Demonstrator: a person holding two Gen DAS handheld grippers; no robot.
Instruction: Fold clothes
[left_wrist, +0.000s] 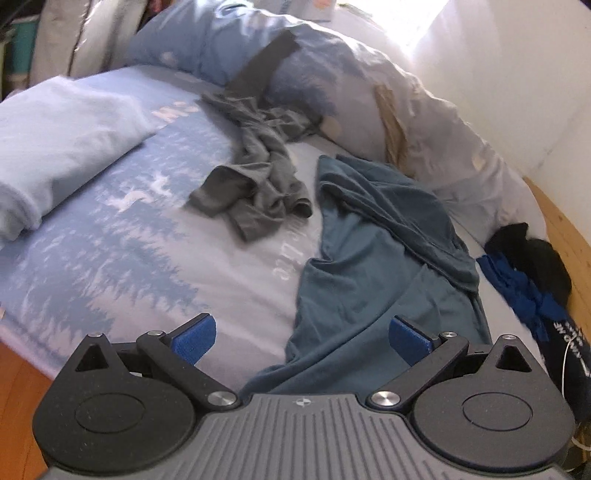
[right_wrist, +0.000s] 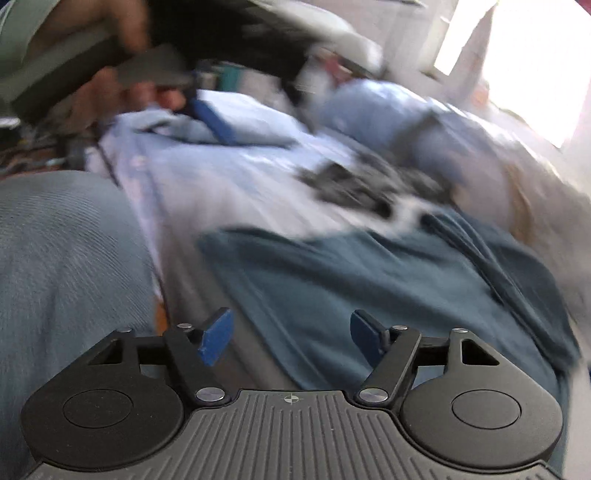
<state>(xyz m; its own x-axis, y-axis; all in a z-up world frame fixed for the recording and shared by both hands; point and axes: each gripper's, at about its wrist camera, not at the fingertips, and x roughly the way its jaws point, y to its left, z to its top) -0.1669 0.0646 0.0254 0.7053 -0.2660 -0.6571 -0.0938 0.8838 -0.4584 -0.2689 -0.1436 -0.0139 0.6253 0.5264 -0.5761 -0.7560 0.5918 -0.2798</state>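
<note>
Sunlit from a window at the far side, the bed with its pale blue forest-print duvet cover (left_wrist: 122, 258) carries our laundry. We hold the left gripper (left_wrist: 301, 338) with its blue pads wide apart and nothing between them, low over the near hem of the rumpled teal cotton T-shirt (left_wrist: 373, 266). The right gripper (right_wrist: 291, 338) is likewise spread and empty, above the same shirt's near edge, though its view is smeared by motion.

The teal shirt lies loosely spread, one side flopped over itself, not yet a tidy fold. A crumpled grey jersey garment (left_wrist: 258, 184) sits beyond it, apart, and a heap of dark black and blue clothes (left_wrist: 528, 273) lies at the bed's right edge.

We judge the step in hand to be reaching for the teal shirt; next, each gripper needs a pinch on the near hem so we can flatten it.

White lettering on the dark heap and the duvet is too blurred to read.
</note>
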